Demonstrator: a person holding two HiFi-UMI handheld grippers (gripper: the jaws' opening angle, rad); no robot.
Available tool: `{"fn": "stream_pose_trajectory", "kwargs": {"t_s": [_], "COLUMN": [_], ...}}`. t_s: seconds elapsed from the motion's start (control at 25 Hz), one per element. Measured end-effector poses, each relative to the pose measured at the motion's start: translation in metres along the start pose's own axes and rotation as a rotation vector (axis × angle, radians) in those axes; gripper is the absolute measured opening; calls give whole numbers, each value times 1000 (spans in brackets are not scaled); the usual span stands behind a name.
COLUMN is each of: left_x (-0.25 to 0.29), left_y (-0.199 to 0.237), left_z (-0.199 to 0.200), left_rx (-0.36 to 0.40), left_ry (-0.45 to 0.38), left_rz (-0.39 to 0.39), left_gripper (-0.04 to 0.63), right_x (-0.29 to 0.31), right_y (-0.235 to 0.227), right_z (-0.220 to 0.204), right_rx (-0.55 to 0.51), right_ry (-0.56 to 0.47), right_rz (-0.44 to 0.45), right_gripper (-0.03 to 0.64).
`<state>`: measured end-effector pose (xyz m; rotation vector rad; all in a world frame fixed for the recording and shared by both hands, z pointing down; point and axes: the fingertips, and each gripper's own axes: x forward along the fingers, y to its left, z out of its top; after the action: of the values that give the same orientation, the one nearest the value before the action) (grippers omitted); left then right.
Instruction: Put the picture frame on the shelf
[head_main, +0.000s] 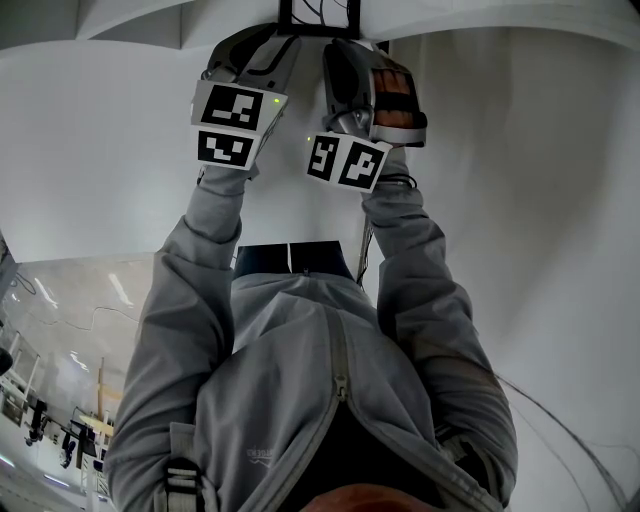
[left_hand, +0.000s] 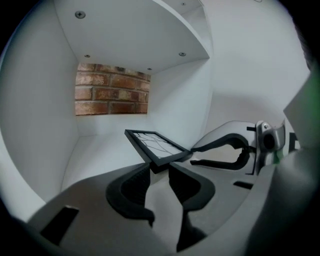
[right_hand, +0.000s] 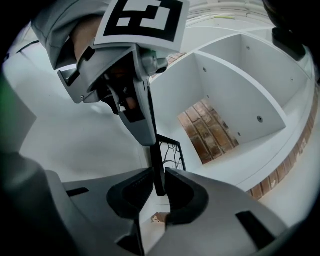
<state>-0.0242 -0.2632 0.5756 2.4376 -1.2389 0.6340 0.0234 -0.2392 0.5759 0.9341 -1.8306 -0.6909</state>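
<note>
The picture frame (left_hand: 157, 144) is black with a pattern of thin lines. It is tilted over the floor of a white shelf compartment (left_hand: 100, 150). One corner sits between the pads of my left gripper (left_hand: 159, 172), which touch it on both sides. My right gripper (left_hand: 194, 155) holds the neighbouring edge from the right. In the right gripper view the frame (right_hand: 172, 152) is edge-on, and my right gripper (right_hand: 159, 182) is shut on its thin black side, with my left gripper (right_hand: 151, 142) just above. In the head view both grippers (head_main: 250, 55) (head_main: 360, 80) are raised to the shelf, and the frame (head_main: 318, 12) shows at the top edge.
The compartment has white side walls, a white top panel (left_hand: 135, 35) with screws and an open back that shows a brick wall (left_hand: 112, 89). Another compartment lies beside it (right_hand: 240, 85). The person's grey sleeves (head_main: 200, 270) fill the lower head view.
</note>
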Motion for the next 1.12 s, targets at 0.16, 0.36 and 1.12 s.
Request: {"fn": "stream_pose_trajectory", "kwargs": {"t_s": [0.16, 0.36, 1.12], "left_x": [3, 6, -58], "left_y": [2, 3, -14], "left_z": [-1, -7, 41], "left_rx": [22, 85, 130], "left_ry": [23, 80, 8], "left_rz": [12, 56, 158], "left_gripper": [117, 104, 8], "right_x": [-2, -6, -73], "right_y": [0, -4, -66], "right_z": [-2, -3, 26], "right_rx": [26, 61, 252], "right_ry": [6, 11, -31], "right_rz": [6, 2, -107], "right_gripper": [78, 69, 31]}}
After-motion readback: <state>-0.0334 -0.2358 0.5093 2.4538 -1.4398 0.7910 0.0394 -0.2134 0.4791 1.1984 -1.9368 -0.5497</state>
